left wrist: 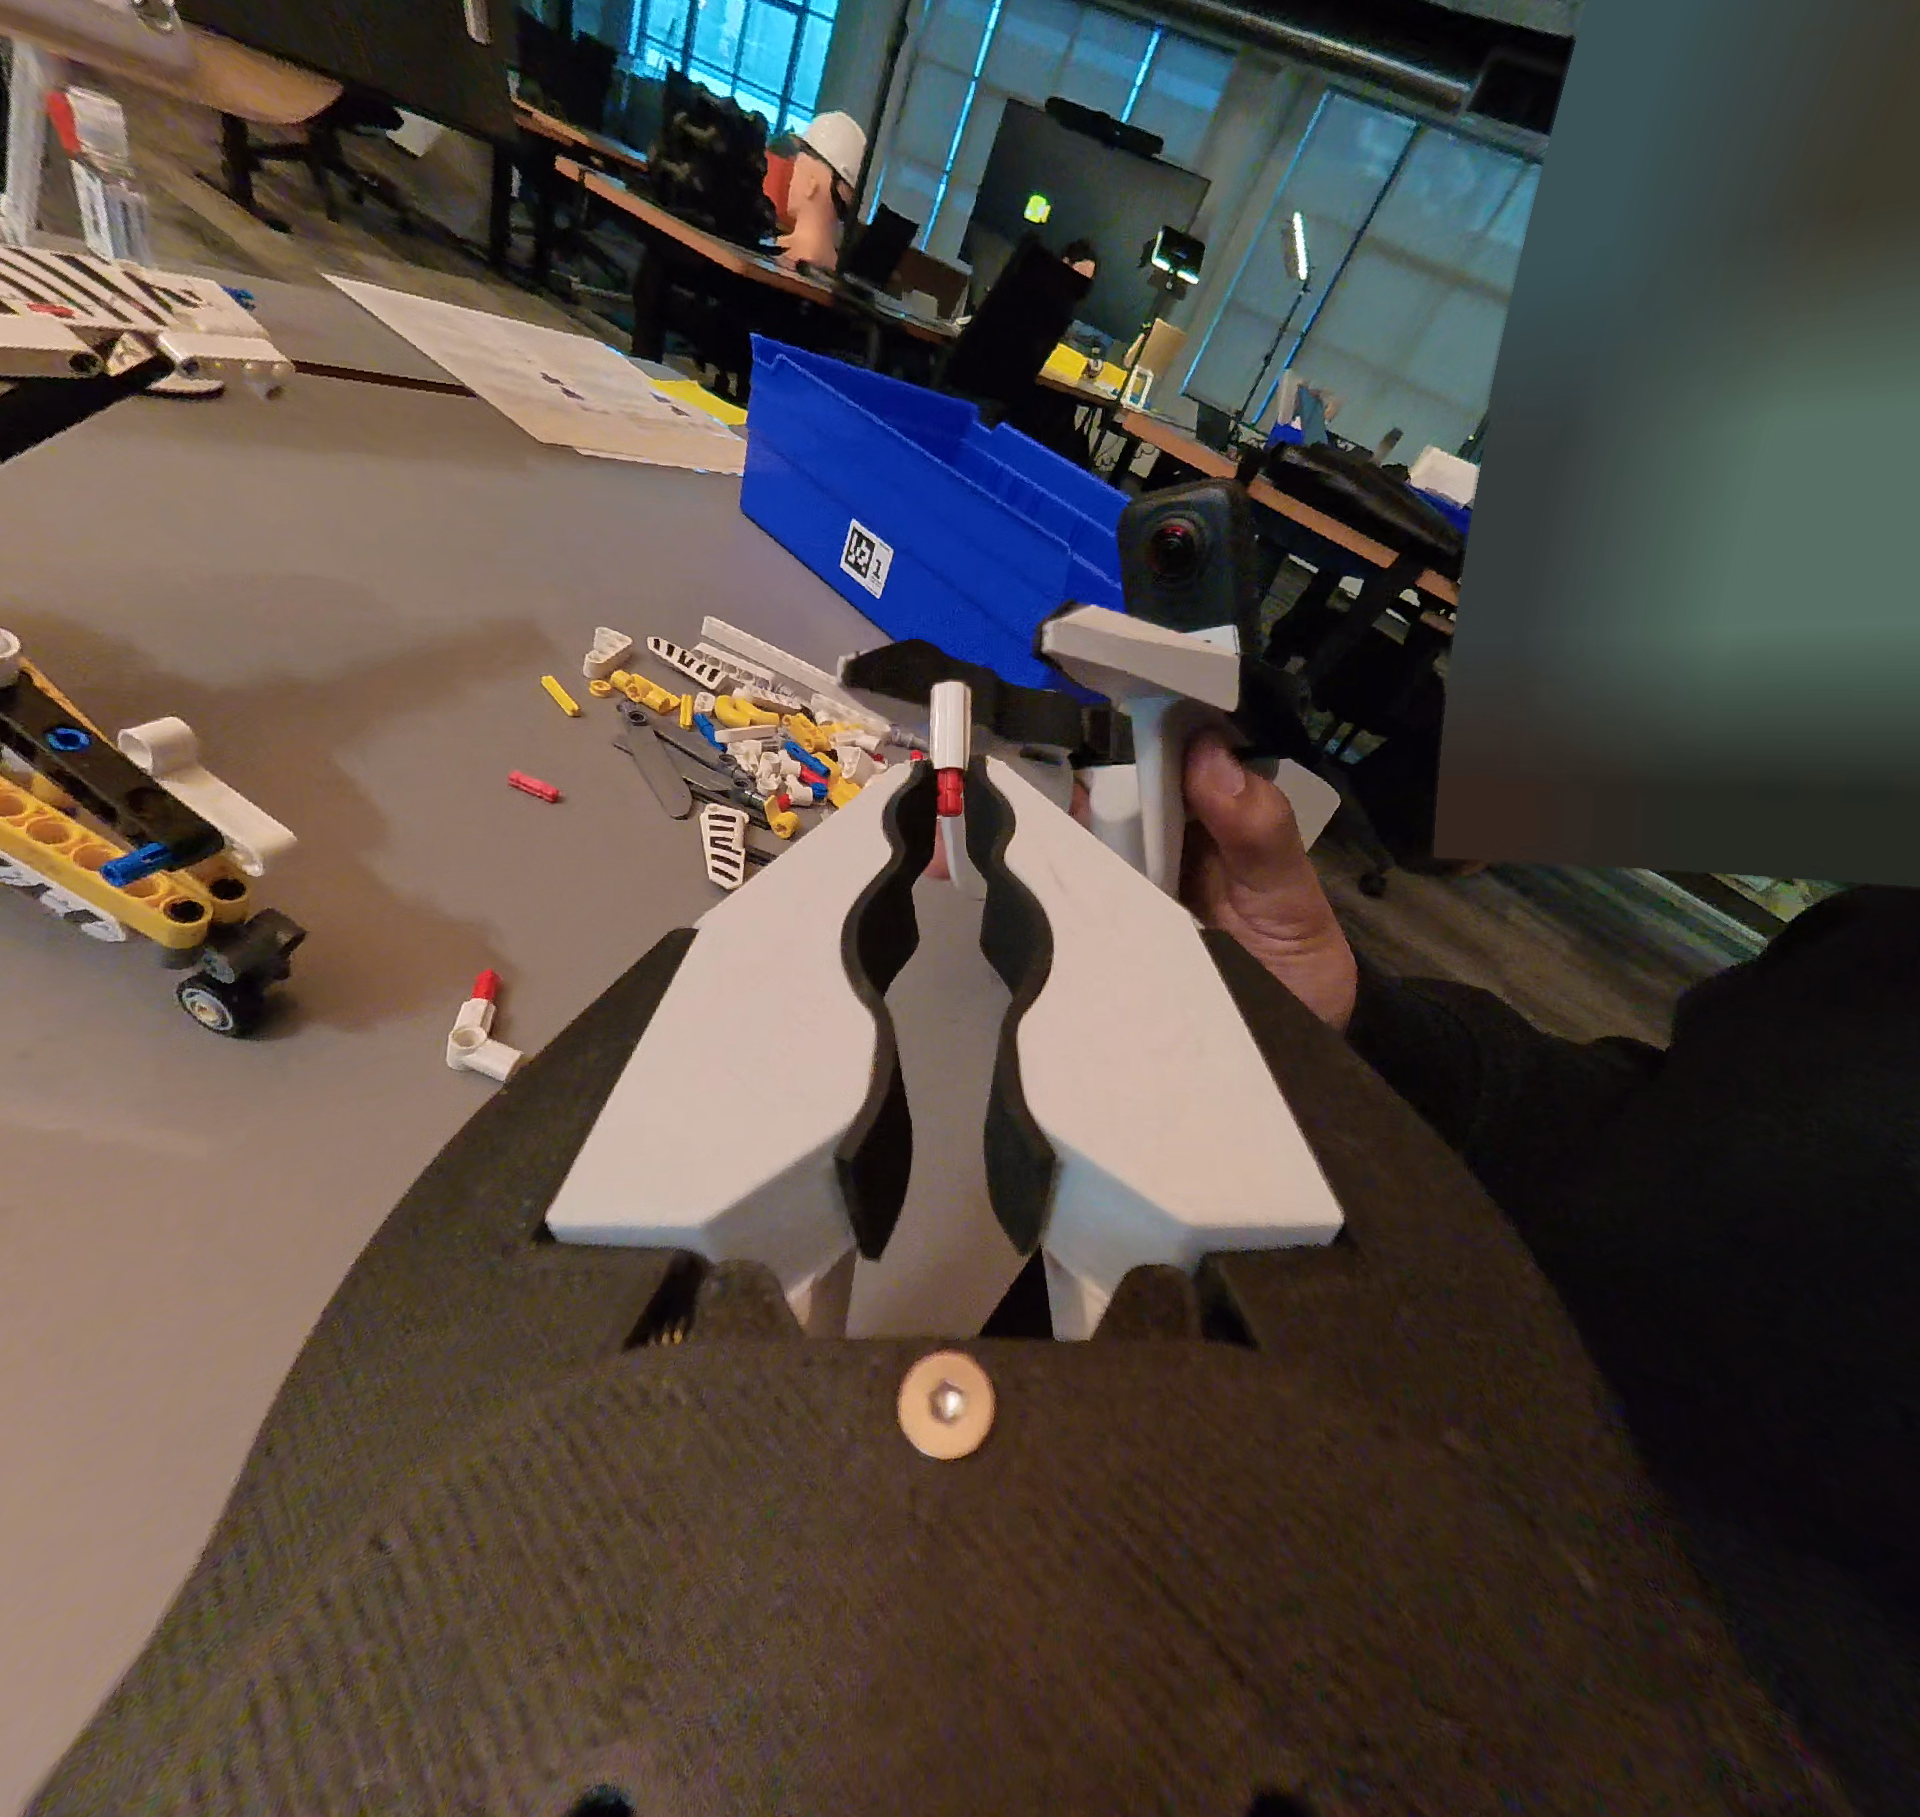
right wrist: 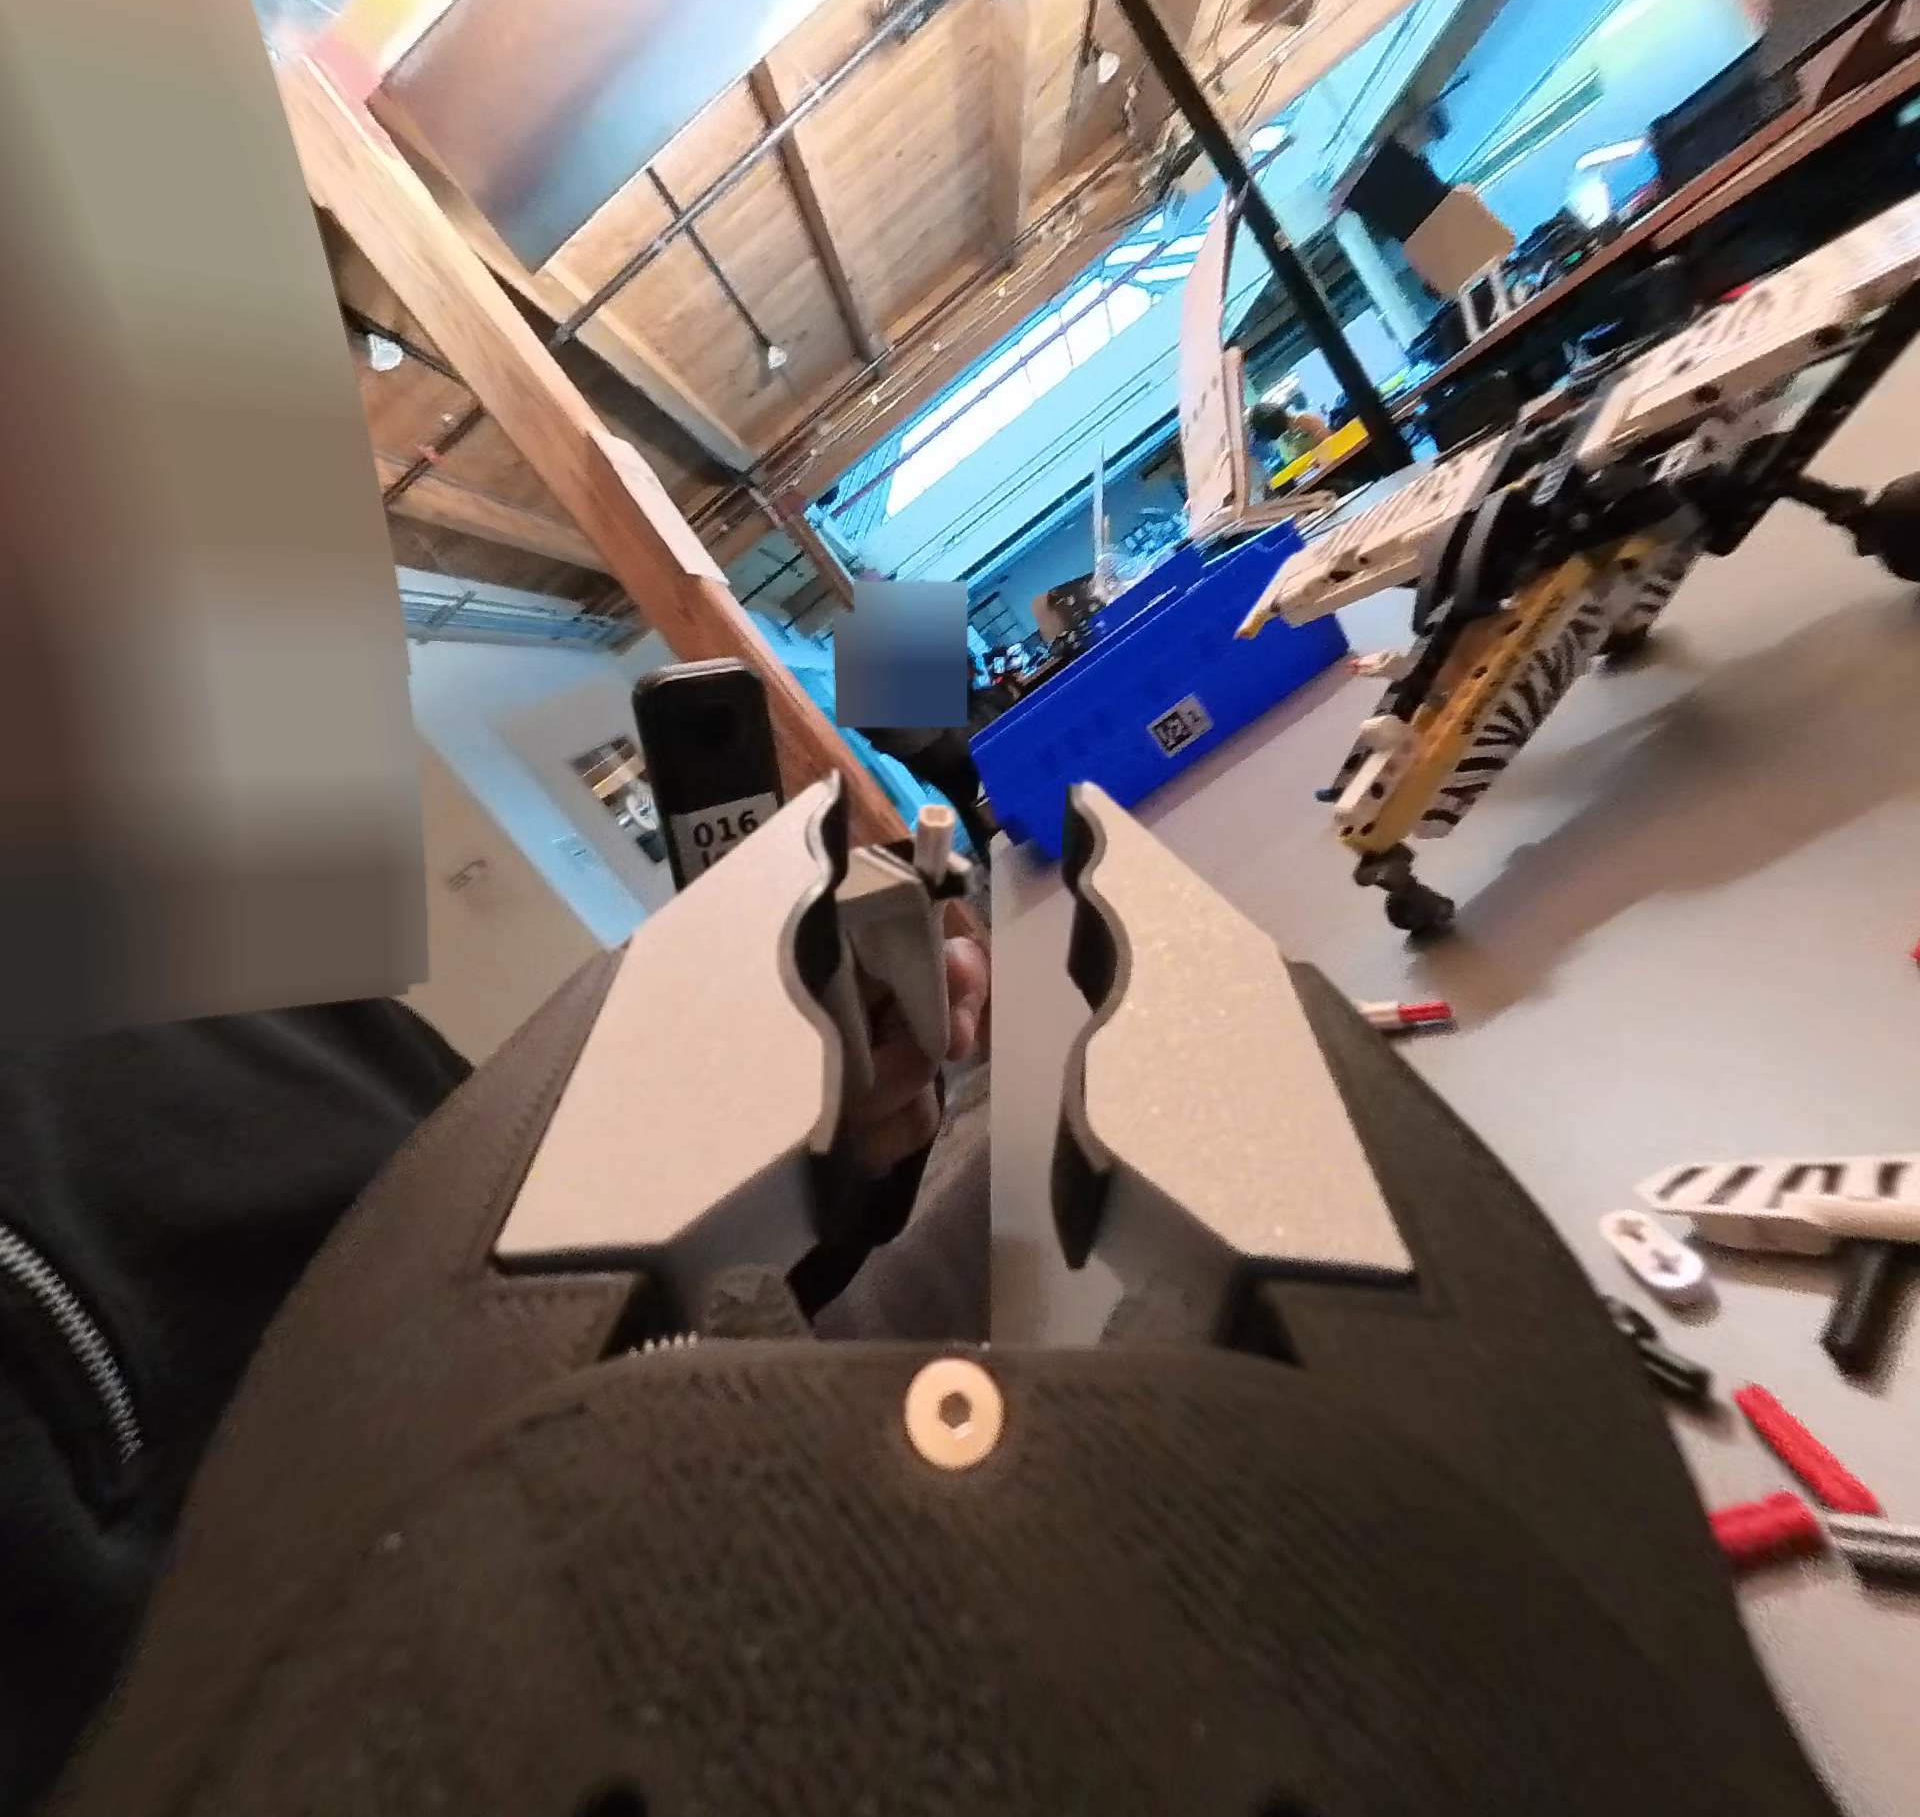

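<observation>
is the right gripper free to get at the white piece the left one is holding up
Probably yes. The right gripper stands open with nothing between its fingers, and the white piece sticks up above the left gripper, whose fingers pinch its lower end at the red pin. Only open air shows between them.

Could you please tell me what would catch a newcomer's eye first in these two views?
Probably the left gripper, raised above the grey table, its tips shut on a small white plastic connector with a red pin. Just beyond it hangs the right gripper, jaws apart and empty. Behind lie a scattered heap of yellow, white and blue building pieces and a bright blue plastic bin.
</observation>
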`<state>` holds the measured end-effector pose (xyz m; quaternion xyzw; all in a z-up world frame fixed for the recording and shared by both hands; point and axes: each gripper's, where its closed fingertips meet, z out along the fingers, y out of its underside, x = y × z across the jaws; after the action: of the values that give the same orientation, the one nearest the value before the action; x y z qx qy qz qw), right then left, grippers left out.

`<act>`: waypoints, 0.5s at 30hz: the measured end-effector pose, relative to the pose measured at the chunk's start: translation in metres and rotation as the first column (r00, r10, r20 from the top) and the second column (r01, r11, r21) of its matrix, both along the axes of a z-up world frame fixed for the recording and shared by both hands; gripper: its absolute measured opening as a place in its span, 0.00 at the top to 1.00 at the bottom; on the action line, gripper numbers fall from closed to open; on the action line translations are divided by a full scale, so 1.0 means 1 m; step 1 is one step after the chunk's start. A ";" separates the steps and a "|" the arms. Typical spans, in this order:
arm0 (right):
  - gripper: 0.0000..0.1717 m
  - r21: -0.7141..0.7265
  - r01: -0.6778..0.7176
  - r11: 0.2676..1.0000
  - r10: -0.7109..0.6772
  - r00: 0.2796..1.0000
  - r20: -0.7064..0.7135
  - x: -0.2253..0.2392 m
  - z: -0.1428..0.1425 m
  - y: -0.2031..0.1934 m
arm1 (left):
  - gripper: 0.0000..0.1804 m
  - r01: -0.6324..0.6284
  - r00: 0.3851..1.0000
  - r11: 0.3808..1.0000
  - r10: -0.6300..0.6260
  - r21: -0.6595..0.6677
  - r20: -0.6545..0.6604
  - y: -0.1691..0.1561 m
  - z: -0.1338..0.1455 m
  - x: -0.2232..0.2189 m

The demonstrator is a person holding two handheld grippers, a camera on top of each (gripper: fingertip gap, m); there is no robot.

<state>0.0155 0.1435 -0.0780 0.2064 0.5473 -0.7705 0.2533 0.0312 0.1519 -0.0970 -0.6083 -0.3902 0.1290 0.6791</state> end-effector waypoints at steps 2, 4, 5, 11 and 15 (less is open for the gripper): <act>0.80 0.016 -0.031 0.999 0.031 0.999 -0.009 0.005 -0.001 -0.005 | 0.98 -0.001 1.000 1.000 0.001 0.006 0.000 -0.001 0.001 0.000; 0.86 0.019 -0.064 0.998 0.064 0.998 -0.009 0.010 -0.001 -0.008 | 0.98 0.003 1.000 1.000 -0.003 0.007 0.002 -0.001 0.002 0.001; 0.92 0.021 -0.082 0.996 0.082 0.997 -0.010 0.013 -0.001 -0.010 | 0.98 0.006 1.000 1.000 -0.006 0.006 0.003 0.000 0.002 0.002; 0.99 -0.010 -0.092 0.996 0.092 0.996 0.006 0.014 0.004 -0.005 | 0.98 0.033 0.999 0.996 -0.036 0.086 0.034 0.009 0.003 0.005; 0.99 -0.067 -0.053 0.996 0.058 0.995 0.075 0.010 0.007 -0.005 | 0.98 0.017 0.999 0.984 -0.026 0.176 0.046 0.011 0.006 0.004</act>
<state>0.0259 0.1385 -0.0706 0.2124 0.5173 -0.7720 0.3022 0.0352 0.1624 -0.0908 -0.5530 -0.4096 0.0720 0.7220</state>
